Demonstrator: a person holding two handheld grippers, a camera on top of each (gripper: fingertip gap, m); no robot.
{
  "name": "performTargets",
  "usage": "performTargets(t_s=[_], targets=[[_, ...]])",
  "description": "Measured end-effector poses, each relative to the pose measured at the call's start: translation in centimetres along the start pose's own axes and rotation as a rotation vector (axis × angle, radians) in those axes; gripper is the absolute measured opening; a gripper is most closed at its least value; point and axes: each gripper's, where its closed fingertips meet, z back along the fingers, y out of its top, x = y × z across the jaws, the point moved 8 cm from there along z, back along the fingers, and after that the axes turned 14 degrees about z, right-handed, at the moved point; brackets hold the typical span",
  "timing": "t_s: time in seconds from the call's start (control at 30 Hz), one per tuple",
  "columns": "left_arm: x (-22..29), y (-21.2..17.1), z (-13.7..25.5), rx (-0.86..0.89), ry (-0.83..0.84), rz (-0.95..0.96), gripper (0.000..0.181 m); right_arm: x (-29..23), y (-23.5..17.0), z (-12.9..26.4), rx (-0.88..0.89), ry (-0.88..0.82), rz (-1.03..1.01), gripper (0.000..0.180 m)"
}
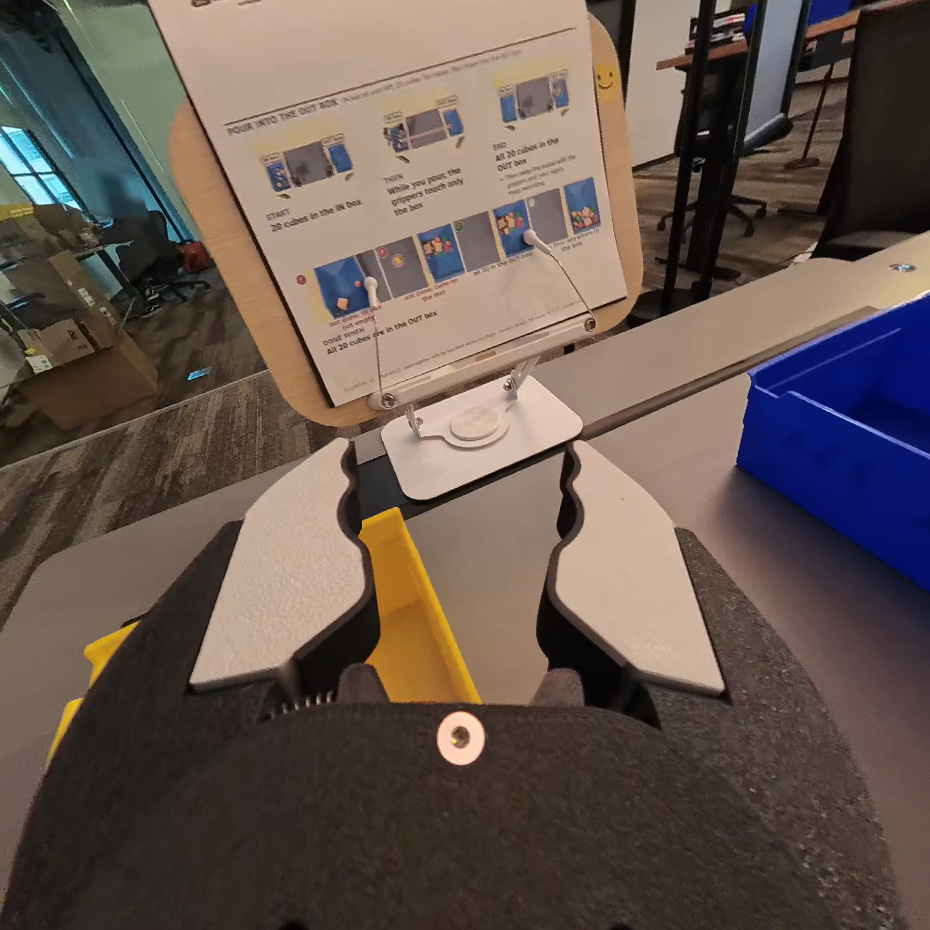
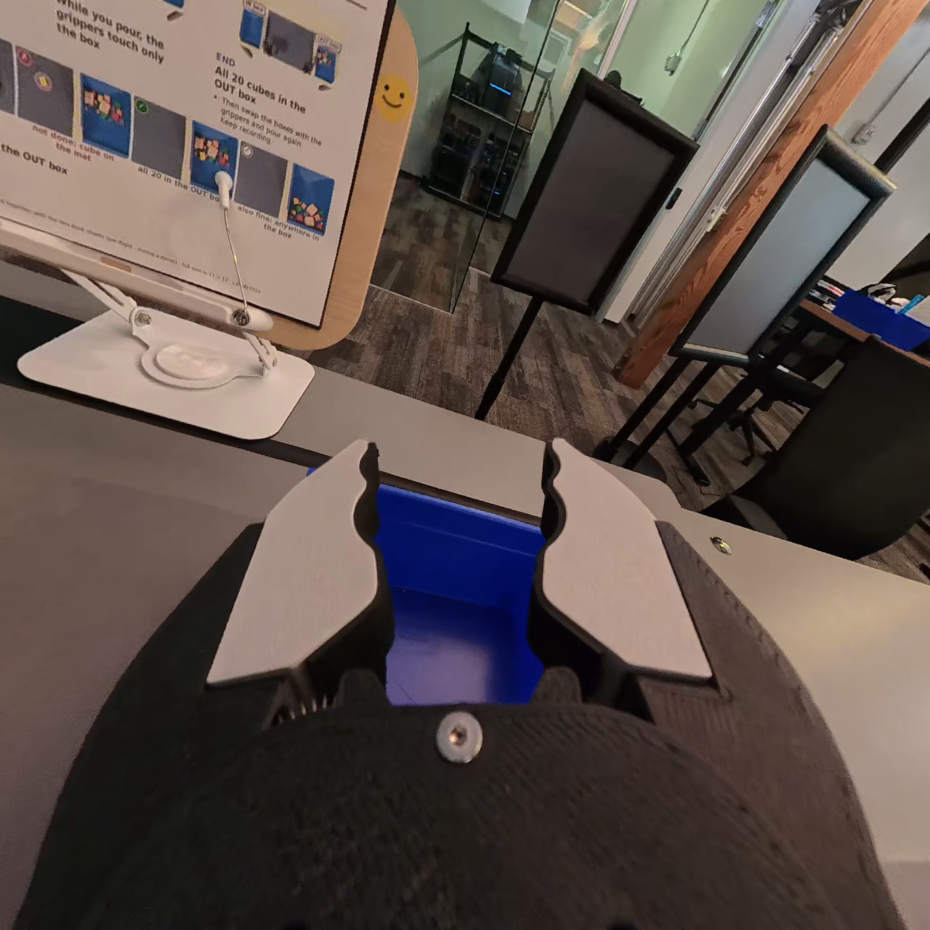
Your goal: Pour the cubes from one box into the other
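The grey tabletop (image 1: 679, 453) fills the lower half of both views, its far edge running across mid-frame with carpeted floor beyond. In the left wrist view a blue box (image 1: 845, 443) sits at the right edge of the frame, open-topped with a stepped rim; no cubes can be seen in the part that shows. In the right wrist view a blue box (image 2: 453, 553) lies directly under the right gripper (image 2: 460, 453), whose fingers stand wide apart above its interior, gripping nothing. The left gripper (image 1: 458, 453) also has its fingers spread wide and free; a yellow holder (image 1: 407, 604) shows between and below them, at lower left. Bare tabletop separates it from the blue box. An instruction sheet (image 1: 402, 176) (printed text and small photos) stands on a white stand (image 1: 483, 453) at upper centre, a yellow smiley sticker (image 1: 605, 80) beside it.
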Motion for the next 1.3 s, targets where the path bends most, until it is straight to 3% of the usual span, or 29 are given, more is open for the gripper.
performTargets(t_s=[0.23, 0.43, 0.73, 1.03, 1.3], targets=[[1.5, -1.3, -0.4, 0.006, -0.111, 0.095, 0.072, 0.3, -1.2, -0.3, 0.092, 0.028, -0.024, 0.062], [2.8, -1.5, 0.3, 0.068, -0.108, -0.015, 0.067, 1.4, -1.2, 1.3, 0.193, 0.008, -0.05, 0.062], [2.7, -0.5, 1.2, 0.038, -0.219, 0.187, 0.066, 0.4, 0.6, 2.0, 0.306, 0.064, -0.074, 0.062], [2.8, -0.5, 1.0, 0.063, -0.208, 0.217, 0.067, 1.0, 1.4, 3.5, 0.303, 0.024, 0.021, 0.062], [2.7, -2.2, 0.6, 0.025, -0.167, 0.192, 0.068, 1.9, -3.3, 2.2, 0.185, 0.034, 0.029, 0.061]])
